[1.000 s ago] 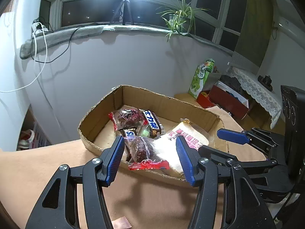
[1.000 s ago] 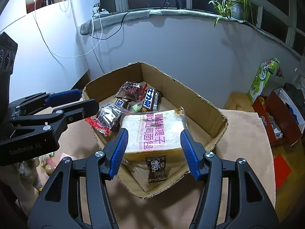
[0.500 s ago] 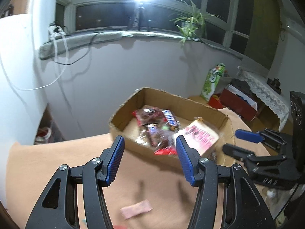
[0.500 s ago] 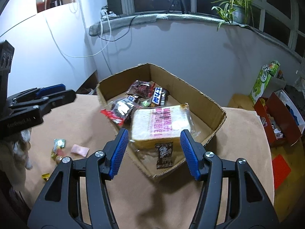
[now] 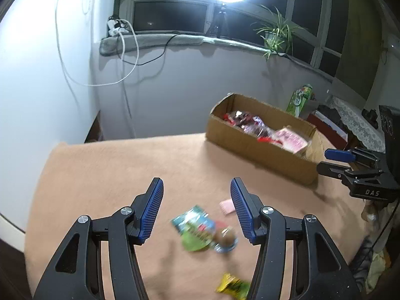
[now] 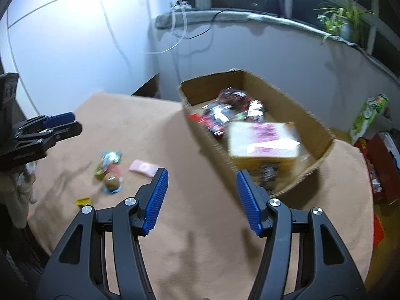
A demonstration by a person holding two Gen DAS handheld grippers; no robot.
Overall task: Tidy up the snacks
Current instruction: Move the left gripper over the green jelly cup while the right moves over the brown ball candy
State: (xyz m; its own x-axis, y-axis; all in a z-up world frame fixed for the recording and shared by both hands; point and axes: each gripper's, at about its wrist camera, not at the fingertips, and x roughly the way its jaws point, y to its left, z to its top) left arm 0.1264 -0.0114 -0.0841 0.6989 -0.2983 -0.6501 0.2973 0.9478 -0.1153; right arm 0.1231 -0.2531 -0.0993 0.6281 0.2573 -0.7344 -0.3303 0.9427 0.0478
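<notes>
two black claws with blue ribbed pads hang over a counter (image 5: 105, 170) covered in a tan cloth, each held out of frame by a person. the left claw (image 5: 197, 210) is spread with nothing between its pads; just below and ahead of it on the cloth lies a small cluster of loose snacks, blurred: a teal and green packet (image 5: 193, 227), a round brown sweet on a pale blue wrapper (image 5: 225, 240) touching its right side, a pink packet (image 5: 227, 207) just beside the claw's right pad, and a yellow packet (image 5: 233, 286) nearer the camera, by the right finger's arm. well ahead and to the right of this claw stands an open cardboard box (image 5: 252, 147) holding dark red wrapped snacks and a pink-labelled bread pack (image 5: 291, 141). the right claw (image 6: 202, 201) is also spread and empty, hovering above bare cloth; the box (image 6: 322, 127) lies just ahead of it and to its right, with the bread pack (image 6: 263, 141) at the near end and dark wrappers (image 6: 226, 107) behind it. the loose snack cluster (image 6: 110, 172) sits to that claw's left, the pink packet (image 6: 143, 168) nearest its left pad. the left claw (image 6: 60, 125) shows at the far left edge of that view.
</notes>
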